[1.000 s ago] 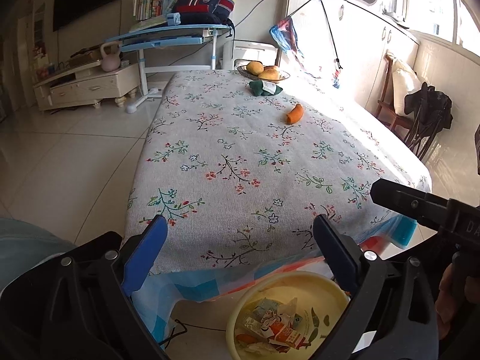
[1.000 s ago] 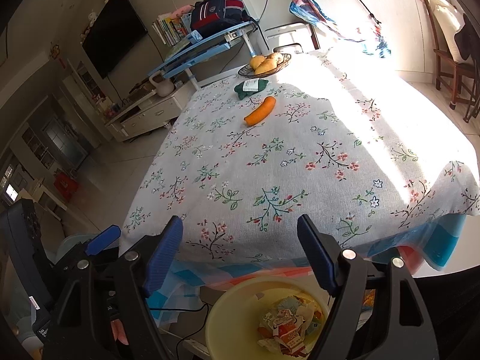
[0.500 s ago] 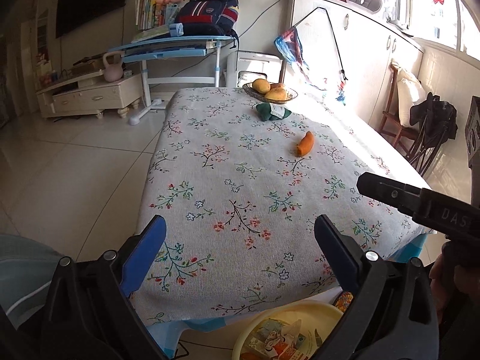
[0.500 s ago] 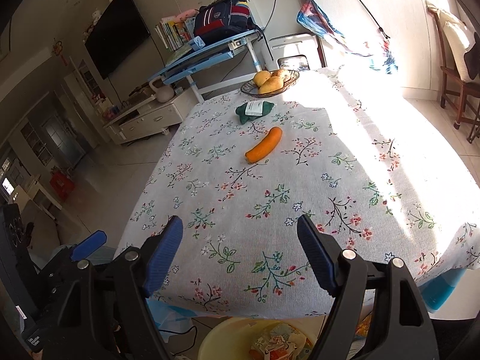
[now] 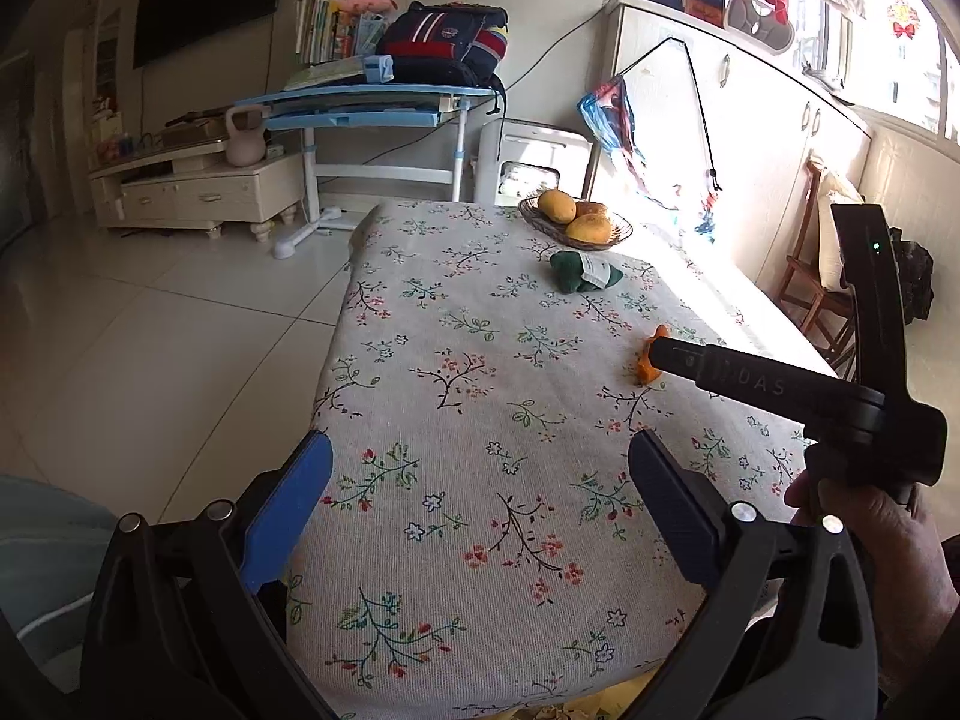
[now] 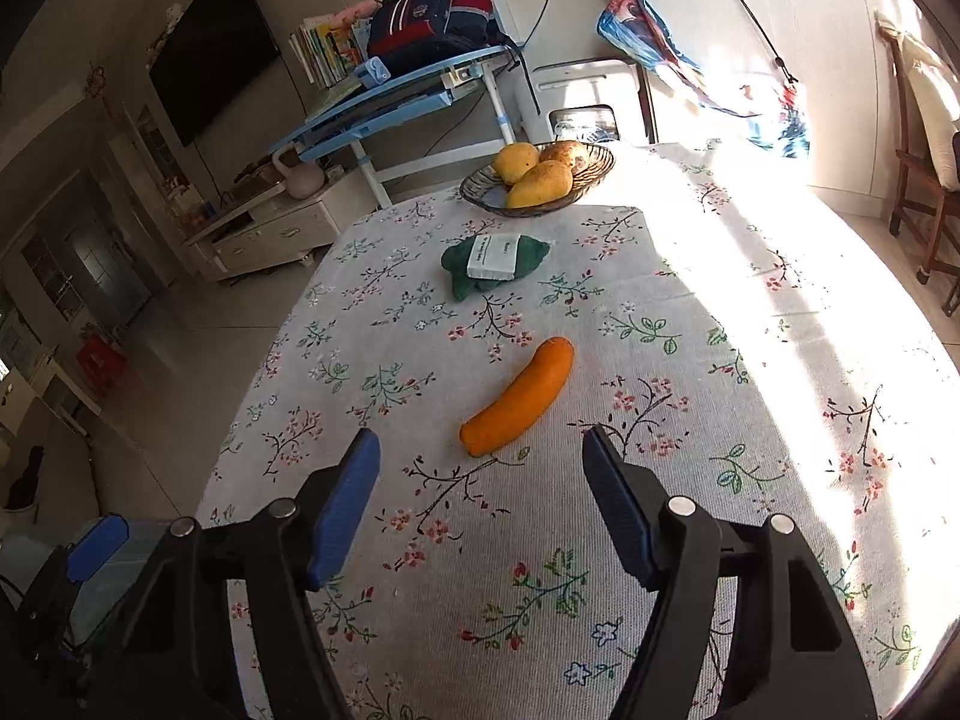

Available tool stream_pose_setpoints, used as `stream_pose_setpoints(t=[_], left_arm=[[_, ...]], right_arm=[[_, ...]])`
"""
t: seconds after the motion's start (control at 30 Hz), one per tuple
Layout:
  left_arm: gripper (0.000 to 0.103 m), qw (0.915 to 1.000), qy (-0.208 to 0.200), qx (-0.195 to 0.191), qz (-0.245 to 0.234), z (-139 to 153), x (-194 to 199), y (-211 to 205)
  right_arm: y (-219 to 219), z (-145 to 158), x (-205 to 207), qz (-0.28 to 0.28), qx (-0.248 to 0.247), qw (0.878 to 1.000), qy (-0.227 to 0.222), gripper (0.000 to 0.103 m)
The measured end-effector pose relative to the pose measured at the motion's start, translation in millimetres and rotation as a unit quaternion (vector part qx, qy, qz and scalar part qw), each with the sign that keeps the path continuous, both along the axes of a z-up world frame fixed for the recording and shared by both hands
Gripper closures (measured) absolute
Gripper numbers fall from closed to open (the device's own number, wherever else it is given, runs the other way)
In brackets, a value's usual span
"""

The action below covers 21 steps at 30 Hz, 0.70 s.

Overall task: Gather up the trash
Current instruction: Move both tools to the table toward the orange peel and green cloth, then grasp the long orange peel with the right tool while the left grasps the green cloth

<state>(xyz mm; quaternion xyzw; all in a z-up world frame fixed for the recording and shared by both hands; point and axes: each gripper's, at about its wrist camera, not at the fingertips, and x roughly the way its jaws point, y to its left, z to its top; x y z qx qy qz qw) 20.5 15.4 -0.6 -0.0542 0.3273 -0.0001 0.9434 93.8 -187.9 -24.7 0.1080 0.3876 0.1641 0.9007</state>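
An orange carrot-shaped piece (image 6: 519, 399) lies on the floral tablecloth (image 6: 600, 540); in the left wrist view (image 5: 648, 360) the right gripper's body partly hides it. A dark green crumpled wrapper with a white label (image 6: 492, 264) lies farther back and also shows in the left wrist view (image 5: 585, 270). My right gripper (image 6: 480, 462) is open and empty, just short of the orange piece. My left gripper (image 5: 480, 480) is open and empty above the table's near end. A sliver of the yellow trash bowl (image 5: 570, 711) shows below the table edge.
A wicker bowl of mangoes (image 6: 540, 177) stands at the table's far end. Beyond are a blue desk with a backpack (image 5: 444, 54), a white appliance (image 5: 534, 162), and a wooden chair (image 6: 924, 180) at the right. Tiled floor (image 5: 150, 348) lies left of the table.
Both grippers have risen from beside the yellow trash bowl and moved forward over the table. The right gripper has come close to the orange piece. The bowl has dropped almost out of view.
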Motion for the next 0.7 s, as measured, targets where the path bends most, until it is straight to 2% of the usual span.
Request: stream_pose_setpoints(t=[0.2, 0.27, 0.33, 0.37, 0.5, 0.6, 0.7], left_arm=[[0.007, 0.9999, -0.007, -0.008, 0.002, 8, 24, 1], [0.007, 0.9999, -0.008, -0.011, 0.000, 12, 34, -2], [0.007, 0.9999, -0.011, -0.013, -0.003, 16, 47, -7], [0.007, 0.9998, -0.011, -0.015, -0.004, 18, 53, -10], [0.007, 0.9997, -0.012, -0.020, -0.012, 25, 89, -29], [0.007, 0.9996, -0.003, -0.024, -0.017, 25, 121, -49], [0.007, 0.9992, 0.012, -0.032, -0.019, 18, 155, -65]], right_arm=[[9, -14, 26, 0.010, -0.027, 0.999, 0.022, 0.051], [10, -16, 33, 0.016, -0.038, 0.999, 0.028, 0.060], [11, -18, 41, 0.033, -0.055, 0.997, 0.037, 0.079], [12, -17, 42, 0.046, -0.067, 0.996, 0.038, 0.082], [5, -12, 39, 0.104, -0.119, 0.986, 0.049, 0.085], [-7, -10, 34, 0.149, -0.141, 0.976, 0.080, 0.085], [-18, -8, 23, 0.177, -0.162, 0.966, 0.093, 0.085]])
